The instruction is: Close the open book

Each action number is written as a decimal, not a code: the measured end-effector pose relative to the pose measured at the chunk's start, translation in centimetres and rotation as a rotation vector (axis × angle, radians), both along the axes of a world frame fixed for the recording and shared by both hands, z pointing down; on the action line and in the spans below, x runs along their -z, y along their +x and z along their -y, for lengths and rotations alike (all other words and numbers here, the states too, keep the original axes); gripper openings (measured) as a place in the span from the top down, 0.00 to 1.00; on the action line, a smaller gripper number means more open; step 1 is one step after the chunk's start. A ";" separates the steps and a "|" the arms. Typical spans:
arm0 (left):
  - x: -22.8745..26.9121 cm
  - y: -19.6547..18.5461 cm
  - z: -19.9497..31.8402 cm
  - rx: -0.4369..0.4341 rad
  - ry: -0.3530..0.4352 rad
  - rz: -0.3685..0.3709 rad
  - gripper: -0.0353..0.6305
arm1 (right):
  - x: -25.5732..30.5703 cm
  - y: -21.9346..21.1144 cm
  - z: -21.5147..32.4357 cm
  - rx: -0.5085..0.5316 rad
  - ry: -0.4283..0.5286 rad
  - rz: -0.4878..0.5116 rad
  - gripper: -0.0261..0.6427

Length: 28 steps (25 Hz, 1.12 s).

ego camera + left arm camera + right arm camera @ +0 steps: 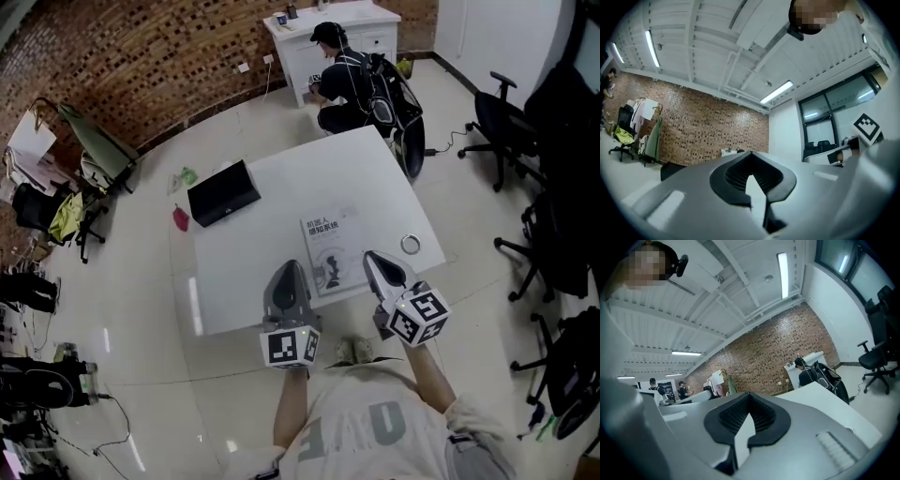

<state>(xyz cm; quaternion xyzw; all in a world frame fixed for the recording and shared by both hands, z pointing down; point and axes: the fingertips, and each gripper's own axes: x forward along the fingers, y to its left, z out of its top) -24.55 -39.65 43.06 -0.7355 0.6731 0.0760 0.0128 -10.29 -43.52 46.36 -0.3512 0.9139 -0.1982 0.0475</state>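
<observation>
I am looking at an open office: swivel chairs (pixel 495 127) near a white table (pixel 309 183), brick wall (pixel 141 66), ceiling strip lights (pixel 776 92).

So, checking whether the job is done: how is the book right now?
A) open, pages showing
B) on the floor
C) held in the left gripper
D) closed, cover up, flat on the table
D: the book lies flat on the white table, printed cover up, nothing gripping it.
</observation>
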 end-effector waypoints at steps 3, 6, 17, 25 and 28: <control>3.8 -2.1 -1.3 0.043 0.032 0.012 0.93 | 2.7 -1.5 0.3 0.026 0.049 0.021 0.96; 5.3 -3.7 -3.0 0.086 0.051 0.016 0.93 | 3.8 -2.8 -0.4 0.039 0.052 0.044 0.96; 4.1 -5.9 -8.7 0.091 0.041 -0.025 0.93 | 0.3 -3.8 -6.7 0.059 -0.021 -0.011 0.96; 3.6 -1.6 -18.6 0.105 0.057 -0.039 0.93 | 0.0 3.9 -16.4 0.011 -0.002 0.021 0.96; 2.3 1.8 -24.2 0.107 0.033 -0.054 0.93 | -1.0 8.1 -21.7 -0.015 -0.012 0.028 0.96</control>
